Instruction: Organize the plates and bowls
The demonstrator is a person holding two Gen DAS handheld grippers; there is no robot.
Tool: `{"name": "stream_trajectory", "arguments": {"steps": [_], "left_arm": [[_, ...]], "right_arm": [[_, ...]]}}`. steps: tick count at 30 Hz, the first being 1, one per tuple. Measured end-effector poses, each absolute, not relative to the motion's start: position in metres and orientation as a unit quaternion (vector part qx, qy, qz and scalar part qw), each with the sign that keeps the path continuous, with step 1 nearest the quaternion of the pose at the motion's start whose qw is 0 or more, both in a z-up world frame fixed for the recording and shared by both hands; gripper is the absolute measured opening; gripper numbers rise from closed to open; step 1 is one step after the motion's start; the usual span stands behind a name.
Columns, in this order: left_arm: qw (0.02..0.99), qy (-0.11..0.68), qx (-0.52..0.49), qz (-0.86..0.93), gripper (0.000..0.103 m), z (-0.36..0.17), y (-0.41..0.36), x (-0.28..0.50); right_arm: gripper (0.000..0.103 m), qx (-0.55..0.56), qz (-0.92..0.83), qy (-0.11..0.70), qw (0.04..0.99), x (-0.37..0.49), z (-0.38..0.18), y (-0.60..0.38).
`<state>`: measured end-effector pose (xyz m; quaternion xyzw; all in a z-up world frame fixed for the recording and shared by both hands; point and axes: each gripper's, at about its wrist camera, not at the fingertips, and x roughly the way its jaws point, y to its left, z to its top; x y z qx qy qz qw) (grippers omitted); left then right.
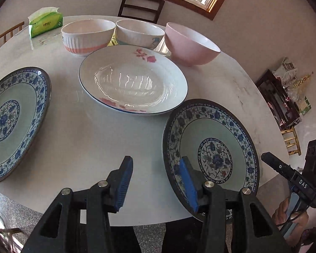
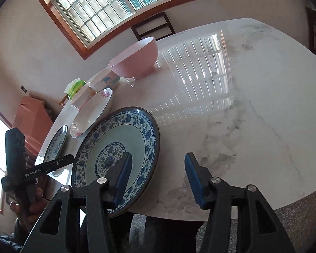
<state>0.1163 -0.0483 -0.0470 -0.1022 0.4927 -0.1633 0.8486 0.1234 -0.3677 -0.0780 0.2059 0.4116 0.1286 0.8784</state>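
On the round white marble table [image 1: 78,139] lie two blue-patterned plates, one at the left [image 1: 12,122] and one at the right near edge [image 1: 212,147], and a white plate with red flowers [image 1: 132,80] in the middle. Behind stand a ribbed white-and-orange bowl [image 1: 86,38], a white cartoon bowl [image 1: 139,33] and a pink bowl [image 1: 189,44]. My left gripper [image 1: 155,179] is open and empty, its right finger over the right blue plate's rim. My right gripper [image 2: 158,172] is open and empty, its left finger over the same plate [image 2: 115,147].
A green tissue pack [image 1: 45,22] sits at the table's far left. A dark chair [image 1: 141,6] stands behind the table under the window. Boxes and clutter [image 1: 284,97] lie on the floor to the right. The right half of the table [image 2: 242,105] shows bare marble.
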Motion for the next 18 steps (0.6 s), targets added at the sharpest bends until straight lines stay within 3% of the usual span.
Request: {"name": "stream_trajectory", "arguments": {"steps": [11, 18], "left_arm": [[0.834, 0.512, -0.107, -0.176, 0.047, -0.056, -0.059, 0.122], [0.833, 0.516, -0.109, -0.168, 0.047, -0.055, -0.059, 0.124]], "right_arm": [[0.05, 0.225, 0.164, 0.423, 0.862, 0.138, -0.096, -0.362], [0.041, 0.254, 0.186, 0.428, 0.847, 0.145, -0.102, -0.367]]}}
